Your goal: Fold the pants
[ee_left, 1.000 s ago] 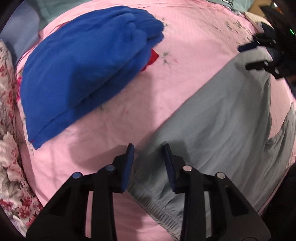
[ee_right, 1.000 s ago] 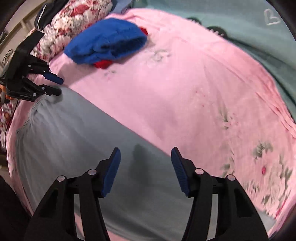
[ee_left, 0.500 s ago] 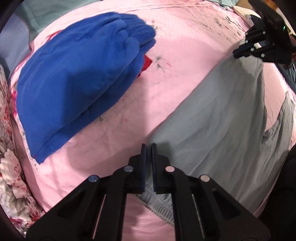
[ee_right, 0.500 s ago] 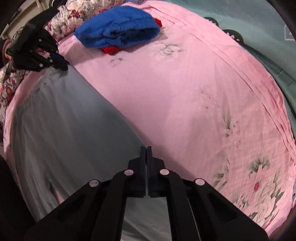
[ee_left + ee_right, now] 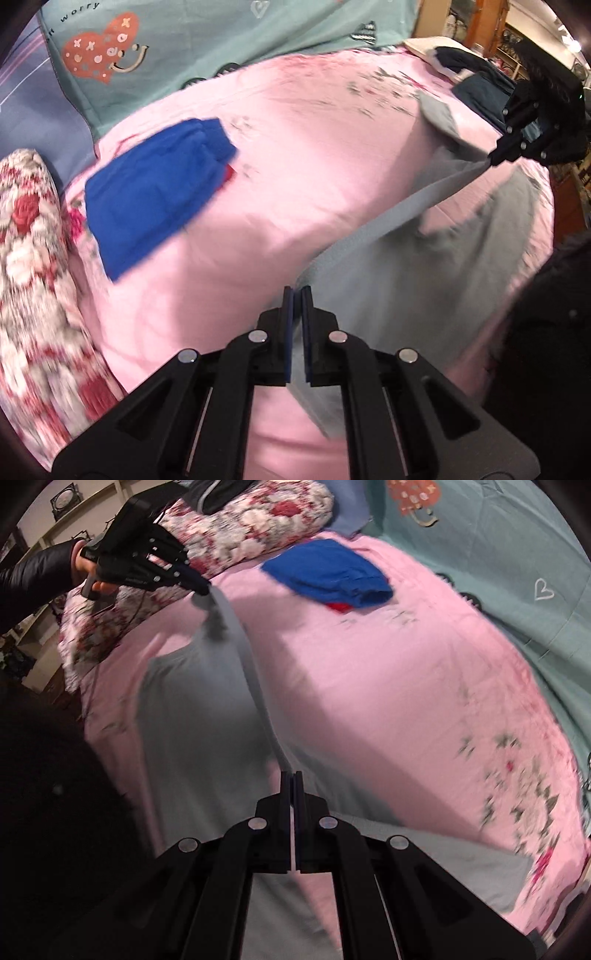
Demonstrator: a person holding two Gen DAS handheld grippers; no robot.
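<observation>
The grey pants (image 5: 424, 280) hang lifted above the pink bedspread (image 5: 314, 177), stretched taut between both tongs; the left gripper (image 5: 297, 295) is clamped on one edge of the fabric; the right gripper (image 5: 292, 779) is clamped on the other; a folded blue garment (image 5: 155, 195) lies toward the bedspread's far edge, beside a floral pillow (image 5: 29, 258).

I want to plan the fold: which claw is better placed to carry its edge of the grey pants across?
Neither clearly: the left claw and the right claw are each shut on the same raised edge of the grey pants, stretched between them. Probably both should carry it together.
</observation>
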